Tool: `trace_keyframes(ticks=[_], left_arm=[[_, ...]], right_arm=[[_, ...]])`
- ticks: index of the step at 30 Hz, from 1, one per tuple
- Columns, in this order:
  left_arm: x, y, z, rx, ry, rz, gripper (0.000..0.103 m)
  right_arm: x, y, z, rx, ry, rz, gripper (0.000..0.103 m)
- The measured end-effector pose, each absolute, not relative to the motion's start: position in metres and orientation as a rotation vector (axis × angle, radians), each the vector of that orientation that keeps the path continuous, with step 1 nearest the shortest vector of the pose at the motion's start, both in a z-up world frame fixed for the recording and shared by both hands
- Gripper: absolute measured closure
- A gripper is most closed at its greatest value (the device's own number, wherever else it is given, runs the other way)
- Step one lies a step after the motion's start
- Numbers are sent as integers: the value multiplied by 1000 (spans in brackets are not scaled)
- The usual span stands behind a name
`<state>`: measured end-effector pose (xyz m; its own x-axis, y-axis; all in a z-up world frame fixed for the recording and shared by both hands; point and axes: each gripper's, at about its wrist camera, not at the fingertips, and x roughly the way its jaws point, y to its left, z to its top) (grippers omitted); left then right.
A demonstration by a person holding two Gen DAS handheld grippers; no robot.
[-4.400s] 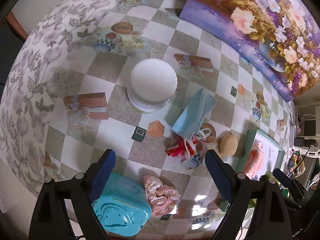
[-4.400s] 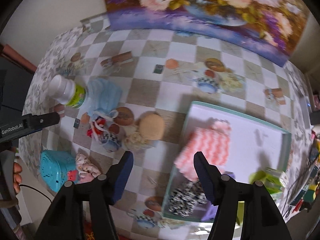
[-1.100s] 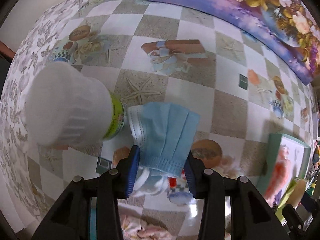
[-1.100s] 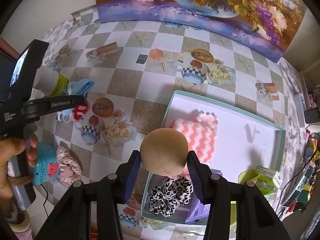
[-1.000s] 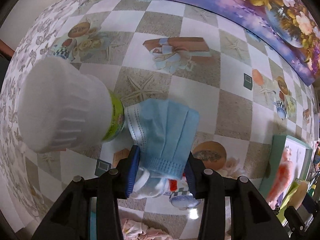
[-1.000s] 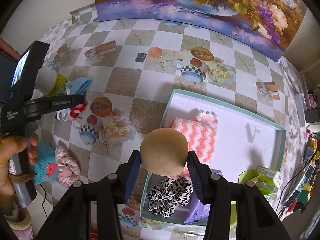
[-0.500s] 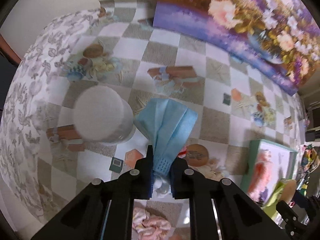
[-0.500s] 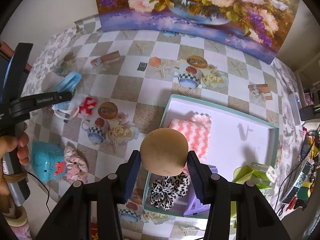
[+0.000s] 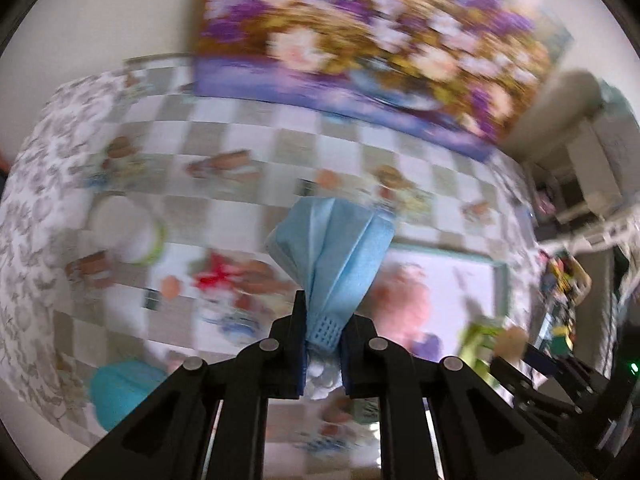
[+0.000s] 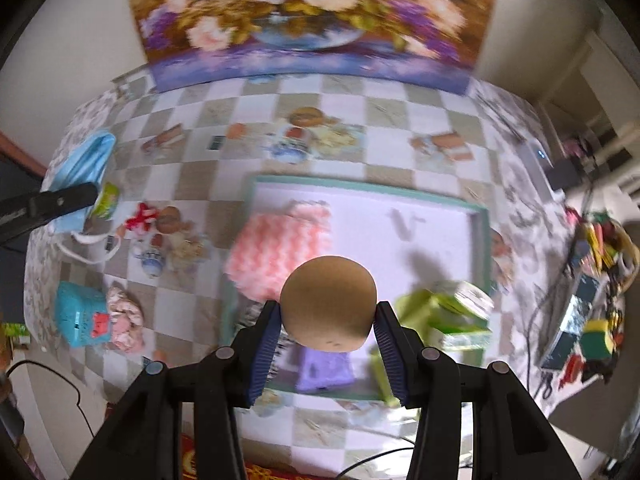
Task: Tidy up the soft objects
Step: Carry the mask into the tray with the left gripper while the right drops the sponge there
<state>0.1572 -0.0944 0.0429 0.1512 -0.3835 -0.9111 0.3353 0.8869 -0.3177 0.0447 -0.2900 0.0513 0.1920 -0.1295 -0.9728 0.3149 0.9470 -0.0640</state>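
Observation:
My left gripper (image 9: 323, 340) is shut on a light blue face mask (image 9: 334, 248) and holds it high above the table; the mask also shows in the right wrist view (image 10: 86, 160). My right gripper (image 10: 328, 332) is shut on a tan round sponge ball (image 10: 328, 304), held over the near part of the teal-rimmed white tray (image 10: 482, 236). The tray holds a pink knitted cloth (image 10: 280, 248), a black-and-white scrunchie and a purple item (image 10: 326, 372). A pink scrunchie (image 10: 124, 316) and a red-and-white soft thing (image 10: 140, 214) lie on the table to the left.
A white-capped green bottle (image 9: 124, 228) stands at the left. A turquoise box (image 10: 78, 312) sits by the pink scrunchie. A green carton (image 10: 448, 316) stands at the tray's near right. A flower painting (image 10: 312, 20) leans on the back wall. Clutter lies to the right.
My left gripper has lifted the mask off the table and swung right toward the tray. My right gripper has carried the ball up and further over the tray.

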Motion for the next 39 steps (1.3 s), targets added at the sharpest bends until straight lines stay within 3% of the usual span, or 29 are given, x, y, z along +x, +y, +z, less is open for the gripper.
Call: trace_keyframes(ticks=[13,15,17,25,29,32,35,39], left_arm=[[85,-220,15,61,1437,-708,88],[80,-226,11,61,1457,-720,81],[78,-229,9,65,1468,-719,63],[91,-218,3,84,1465,-661,59],[103,-204,0,109,1452,-587,31],[113,-187,-2,117,1440,-536,30],[121,-164,-6,95,1442,-486,19],[131,-132,-5,55,1436,-436,19]], right_arm=[[-12,-366,30,262,1383,-432,52],[-16,-372,27,271,1384,-438,52],[-17,-377,26,278,1381,-441,50],[-15,-381,22,294,1371,-432,41],[-15,-377,22,281,1366,-430,24],[-14,-373,25,268,1358,-437,16],[-14,-368,28,248,1352,-435,16],[-13,-359,34,228,1349,-437,15]])
